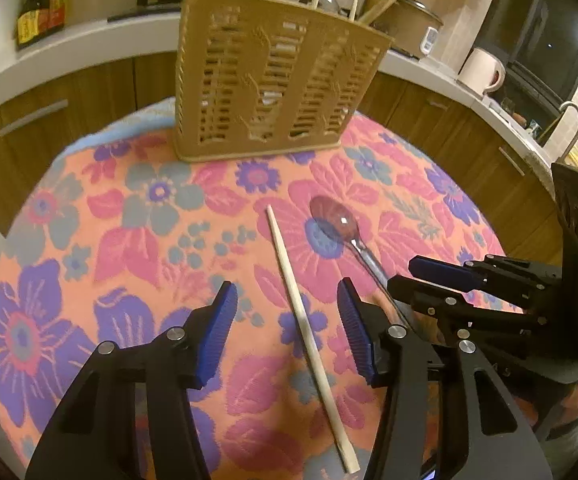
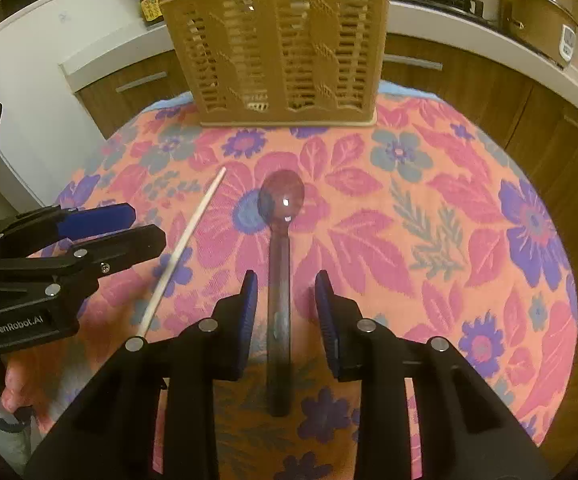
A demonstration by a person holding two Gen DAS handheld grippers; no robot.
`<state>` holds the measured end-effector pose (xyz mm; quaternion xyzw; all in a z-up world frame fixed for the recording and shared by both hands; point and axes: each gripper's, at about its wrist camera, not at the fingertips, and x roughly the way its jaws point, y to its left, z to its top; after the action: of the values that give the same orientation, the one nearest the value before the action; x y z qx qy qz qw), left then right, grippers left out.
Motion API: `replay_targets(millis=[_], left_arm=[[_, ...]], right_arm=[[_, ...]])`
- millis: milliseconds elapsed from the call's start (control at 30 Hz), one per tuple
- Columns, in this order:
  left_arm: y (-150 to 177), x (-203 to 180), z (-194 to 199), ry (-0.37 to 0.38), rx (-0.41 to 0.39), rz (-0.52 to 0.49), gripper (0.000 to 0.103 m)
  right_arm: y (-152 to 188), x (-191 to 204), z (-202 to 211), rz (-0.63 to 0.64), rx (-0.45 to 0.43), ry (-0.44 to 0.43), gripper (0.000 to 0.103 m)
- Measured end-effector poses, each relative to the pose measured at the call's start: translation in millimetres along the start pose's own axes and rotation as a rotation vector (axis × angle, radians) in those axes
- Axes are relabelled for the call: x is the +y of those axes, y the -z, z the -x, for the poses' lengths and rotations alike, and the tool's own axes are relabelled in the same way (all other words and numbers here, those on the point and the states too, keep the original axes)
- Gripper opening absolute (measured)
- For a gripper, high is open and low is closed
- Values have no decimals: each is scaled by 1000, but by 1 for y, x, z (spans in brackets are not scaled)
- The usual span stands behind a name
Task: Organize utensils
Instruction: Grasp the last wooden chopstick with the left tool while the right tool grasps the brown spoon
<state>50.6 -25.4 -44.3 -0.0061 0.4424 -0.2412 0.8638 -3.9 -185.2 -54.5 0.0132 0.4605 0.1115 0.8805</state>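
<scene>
You see a glossy metal spoon and a matt pale wooden chopstick on a woven floral cloth; your tan slotted holder looks plastic, the fingers ribbed blue rubber.

The white lettering "GenRobot.AI" is showing on the black body of the left gripper; the bottle labels are staying too blurred to read.
</scene>
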Motion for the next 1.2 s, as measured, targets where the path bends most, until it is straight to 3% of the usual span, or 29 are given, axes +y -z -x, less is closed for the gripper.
replay_targets(millis=[200,267,533,767,1200], left_arm=[[5,-14,-8,-70,14,-46,50],[5,-17,-11,-80,22,-62,50],[6,-20,-16,-105,28,-74,49],[9,-42,-25,-220,36,-185,49],[10,-43,-23,-203,40,-212,44]], right_arm=[[10,4,-5,30,8,34,21],[12,6,-3,52,2,60,10],[20,-13,7,16,-4,67,10],[27,-32,16,-4,14,79,10],[28,-42,14,-11,72,39,10]])
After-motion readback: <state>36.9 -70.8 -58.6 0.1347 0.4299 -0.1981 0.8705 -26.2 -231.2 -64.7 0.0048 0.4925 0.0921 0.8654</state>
